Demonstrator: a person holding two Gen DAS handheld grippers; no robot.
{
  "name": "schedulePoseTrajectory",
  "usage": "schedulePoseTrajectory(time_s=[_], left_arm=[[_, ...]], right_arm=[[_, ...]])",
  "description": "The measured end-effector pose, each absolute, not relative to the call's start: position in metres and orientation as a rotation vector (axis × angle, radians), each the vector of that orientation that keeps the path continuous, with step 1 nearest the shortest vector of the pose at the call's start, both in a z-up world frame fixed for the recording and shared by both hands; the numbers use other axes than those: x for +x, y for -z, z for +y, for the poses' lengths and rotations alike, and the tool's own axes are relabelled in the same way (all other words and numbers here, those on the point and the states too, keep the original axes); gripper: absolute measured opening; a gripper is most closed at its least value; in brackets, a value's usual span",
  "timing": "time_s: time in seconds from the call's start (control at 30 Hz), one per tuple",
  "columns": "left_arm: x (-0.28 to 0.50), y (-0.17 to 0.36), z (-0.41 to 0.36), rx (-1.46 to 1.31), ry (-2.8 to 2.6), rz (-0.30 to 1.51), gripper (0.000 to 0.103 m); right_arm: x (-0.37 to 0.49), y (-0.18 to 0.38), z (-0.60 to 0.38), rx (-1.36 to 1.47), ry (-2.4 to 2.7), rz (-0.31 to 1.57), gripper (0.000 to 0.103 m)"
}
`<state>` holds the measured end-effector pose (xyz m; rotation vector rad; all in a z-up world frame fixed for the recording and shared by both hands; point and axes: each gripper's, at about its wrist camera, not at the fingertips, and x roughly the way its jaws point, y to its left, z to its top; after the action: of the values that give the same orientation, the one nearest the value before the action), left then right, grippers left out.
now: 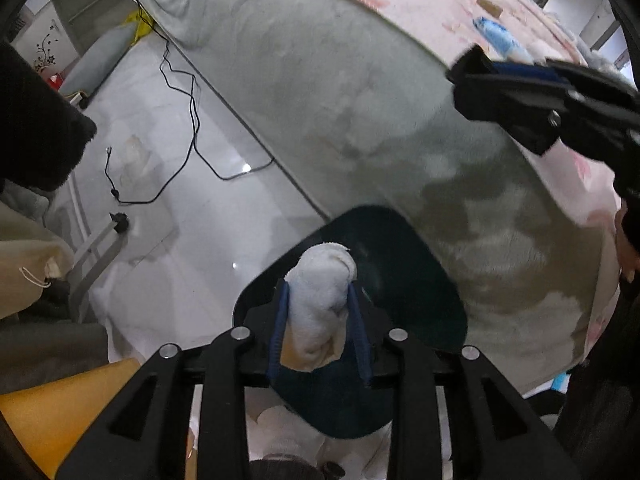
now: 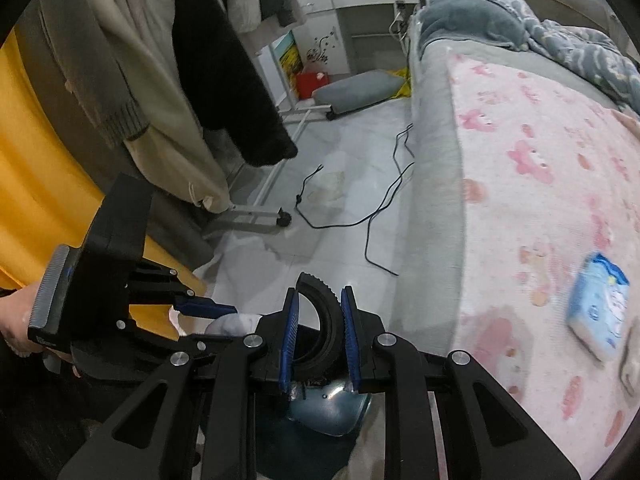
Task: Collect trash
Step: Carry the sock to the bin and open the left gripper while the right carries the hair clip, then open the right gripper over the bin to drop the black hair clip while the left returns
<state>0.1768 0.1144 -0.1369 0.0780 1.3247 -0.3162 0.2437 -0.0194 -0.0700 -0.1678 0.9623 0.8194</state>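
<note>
In the left wrist view my left gripper (image 1: pixel 318 285) points steeply down, shut on a rolled white paper wad (image 1: pixel 320 308) that hangs over the open mouth of a dark bin (image 1: pixel 444 280). My right gripper (image 1: pixel 472 66) comes in from the upper right over the bed edge. In the right wrist view the right gripper (image 2: pixel 320 291) is shut on a black ribbed ring (image 2: pixel 331 322). Beneath it lies the dark bin (image 2: pixel 276 440) with something shiny (image 2: pixel 328 408) inside. The left gripper (image 2: pixel 224 318) sits just to the left, a hand behind it, with the white wad (image 2: pixel 236 322) showing at its tips.
A bed with a pink patterned sheet (image 2: pixel 540 200) and grey side fills the right; a blue tissue pack (image 2: pixel 600 312) lies on it. A black cable (image 2: pixel 380 208) trails over the pale floor. Hanging clothes on a wheeled rack (image 2: pixel 180 80) and a yellow panel (image 2: pixel 36 168) stand left.
</note>
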Motion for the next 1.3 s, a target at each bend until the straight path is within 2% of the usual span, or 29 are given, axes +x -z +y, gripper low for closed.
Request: schedulePoseTrajectory(time_s=[0.07, 0.13, 0.3, 0.67, 0.77, 0.9, 1.3], left_arm=[[0.173, 0.141, 0.116, 0.095, 0.319, 1.342, 0.040], [0.170, 0.145, 0.119, 0.090, 0.330, 1.363, 0.056], [0.165, 0.139, 0.133, 0.044, 0.333, 1.350, 0.071], [0.163, 0.099, 0.172, -0.057, 0.256, 1.154, 0.072], [0.160, 0.084, 0.179, -0.068, 0.238, 1.083, 0.077], [0.157, 0.067, 0.189, -0.075, 0.227, 0.997, 0.077], [0.150, 0.038, 0.204, -0.104, 0.210, 0.844, 0.084]], right_arm=[[0.242, 0.076, -0.011, -0.184, -0.828, 0.978, 0.022], [0.239, 0.084, -0.003, -0.204, -0.837, 0.998, 0.022], [0.237, 0.097, 0.011, -0.229, -0.853, 1.034, 0.022], [0.235, 0.126, 0.039, -0.300, -0.875, 1.105, 0.022], [0.232, 0.134, 0.048, -0.333, -0.882, 1.122, 0.022], [0.228, 0.146, 0.057, -0.374, -0.887, 1.144, 0.022], [0.214, 0.186, 0.081, -0.497, -0.897, 1.231, 0.022]])
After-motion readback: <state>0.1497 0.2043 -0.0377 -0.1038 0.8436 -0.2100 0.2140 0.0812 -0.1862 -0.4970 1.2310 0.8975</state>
